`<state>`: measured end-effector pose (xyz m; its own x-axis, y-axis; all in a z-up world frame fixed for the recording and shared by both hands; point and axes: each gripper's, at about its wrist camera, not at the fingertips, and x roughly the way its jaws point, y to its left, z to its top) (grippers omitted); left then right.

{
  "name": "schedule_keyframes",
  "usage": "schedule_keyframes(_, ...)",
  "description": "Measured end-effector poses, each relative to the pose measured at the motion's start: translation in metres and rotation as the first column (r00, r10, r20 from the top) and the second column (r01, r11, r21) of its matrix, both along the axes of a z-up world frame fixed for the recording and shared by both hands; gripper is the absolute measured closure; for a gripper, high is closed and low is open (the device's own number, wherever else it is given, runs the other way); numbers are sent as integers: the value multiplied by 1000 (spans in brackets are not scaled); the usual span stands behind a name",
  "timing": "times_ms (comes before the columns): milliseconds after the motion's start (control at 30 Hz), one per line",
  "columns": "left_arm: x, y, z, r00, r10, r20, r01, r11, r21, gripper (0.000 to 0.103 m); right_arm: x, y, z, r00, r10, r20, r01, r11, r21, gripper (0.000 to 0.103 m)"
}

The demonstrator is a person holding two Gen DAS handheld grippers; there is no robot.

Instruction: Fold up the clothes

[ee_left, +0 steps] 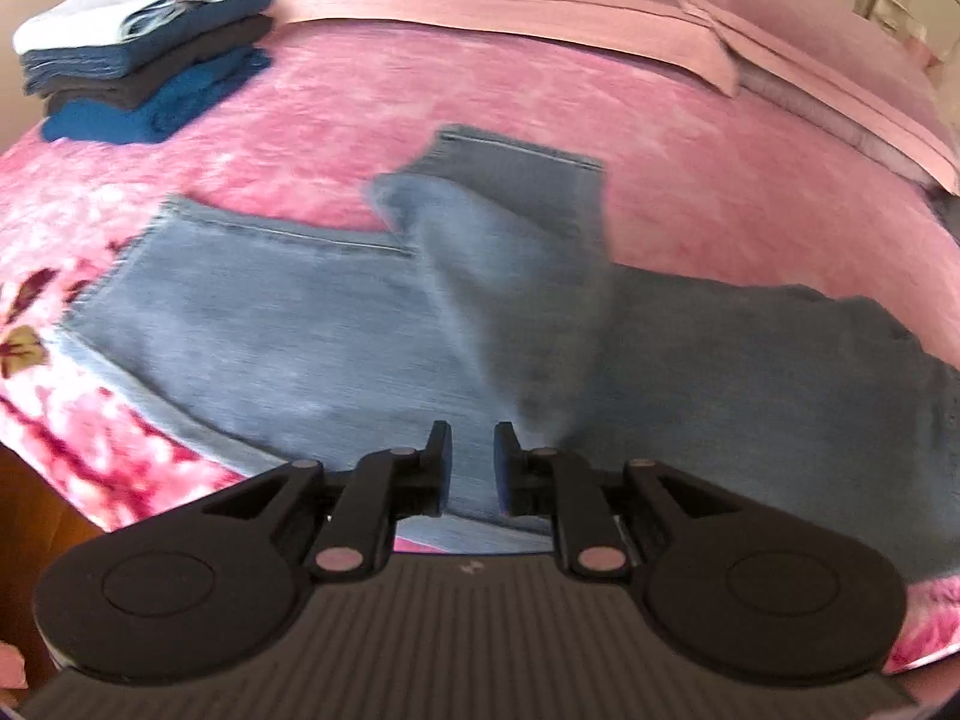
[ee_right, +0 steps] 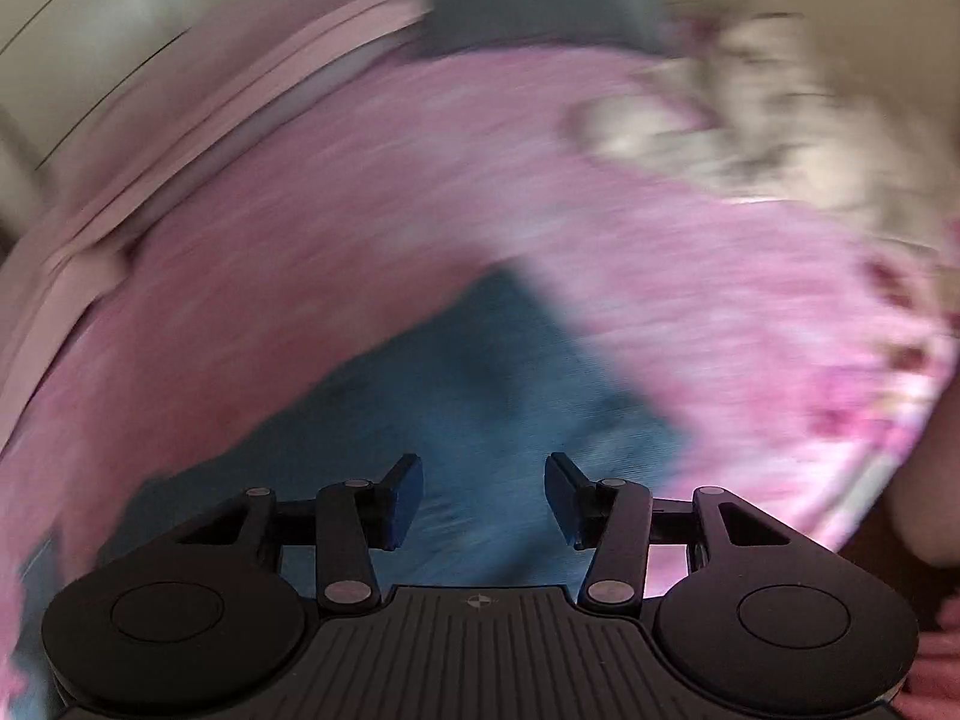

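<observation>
Denim jeans (ee_left: 336,324) lay on pink bedspread (ee_left: 372,84); folded stack (ee_left: 144,54) beyond them. Left gripper (ee_left: 472,456) narrowly parted, right gripper (ee_right: 483,498) wide, both gripping nothing over jeans.

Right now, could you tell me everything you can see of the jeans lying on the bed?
The jeans are light blue, faded denim, lying spread on the pink plush blanket. One leg is folded back over the other, so its hem points toward the pillows. A frayed hem lies at the left. The cloth looks soft and slightly creased. The left gripper hovers at their near edge, jaws slightly apart, gripping nothing visible.
</observation>
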<state>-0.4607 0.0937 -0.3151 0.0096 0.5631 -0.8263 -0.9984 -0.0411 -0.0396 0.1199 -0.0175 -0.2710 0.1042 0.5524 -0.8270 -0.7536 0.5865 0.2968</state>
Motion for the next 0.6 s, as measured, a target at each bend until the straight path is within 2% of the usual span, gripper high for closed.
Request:
schedule_keyframes(133,-37,22,-13,998,55,-11,-56,998,-2,94,-63,44,-12,987,147,-59,-146,989,30,54)
schedule_keyframes(300,-89,57,-48,1000,4,-26,-5,999,-44,96,-145,82,-23,956,281,-86,-279,960,31,54)
schedule_keyframes(333,-100,63,-49,1000,-22,-20,21,999,-30,100,-160,89,-26,952,295,-86,-294,955,24,54)
schedule_keyframes(400,-123,77,-46,997,-46,-68,44,999,-26,100,-186,104,-29,945,314,-85,-314,949,16,54)
schedule_keyframes(467,-154,92,-40,995,11,-98,-15,999,-42,100,-211,122,-31,942,324,-88,-323,946,21,54)
schedule_keyframes(533,-189,105,-31,992,89,-88,-96,992,-77,100,-234,142,-32,940,327,-97,-325,945,37,54)
schedule_keyframes(600,-217,111,-17,989,133,-68,-140,985,-105,99,-256,162,-34,934,338,-118,-331,941,72,54)
